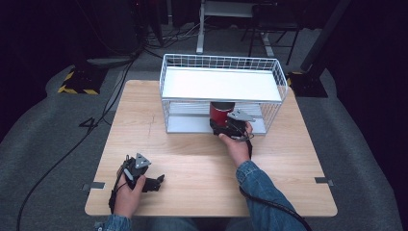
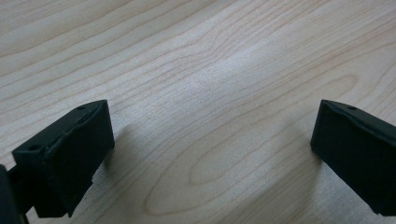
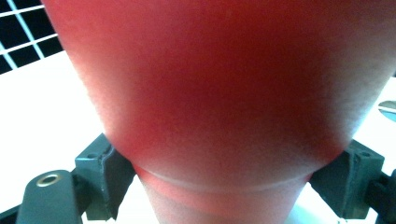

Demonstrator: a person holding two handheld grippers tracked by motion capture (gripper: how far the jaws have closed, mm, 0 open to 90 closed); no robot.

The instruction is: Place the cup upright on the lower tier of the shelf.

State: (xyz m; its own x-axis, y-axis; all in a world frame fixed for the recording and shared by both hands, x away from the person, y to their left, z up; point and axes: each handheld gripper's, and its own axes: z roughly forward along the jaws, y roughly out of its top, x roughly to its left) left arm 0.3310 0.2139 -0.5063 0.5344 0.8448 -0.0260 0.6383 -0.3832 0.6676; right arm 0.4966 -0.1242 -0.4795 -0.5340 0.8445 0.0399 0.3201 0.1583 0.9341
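Clamping a red cup under the wire rack, right tool half hidden, left tool jaws apart.

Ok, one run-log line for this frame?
right gripper: shut on red cup, lower shelf of wire rack | left gripper: open, on table

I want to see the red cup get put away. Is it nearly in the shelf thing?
Nearly. The right gripper is shut on the red cup, its jaws against both sides in the right gripper view, and the cup sits at the front of the wire rack's lower shelf. Left to do: let go and pull the hand out. The left gripper rests open on the wooden table.
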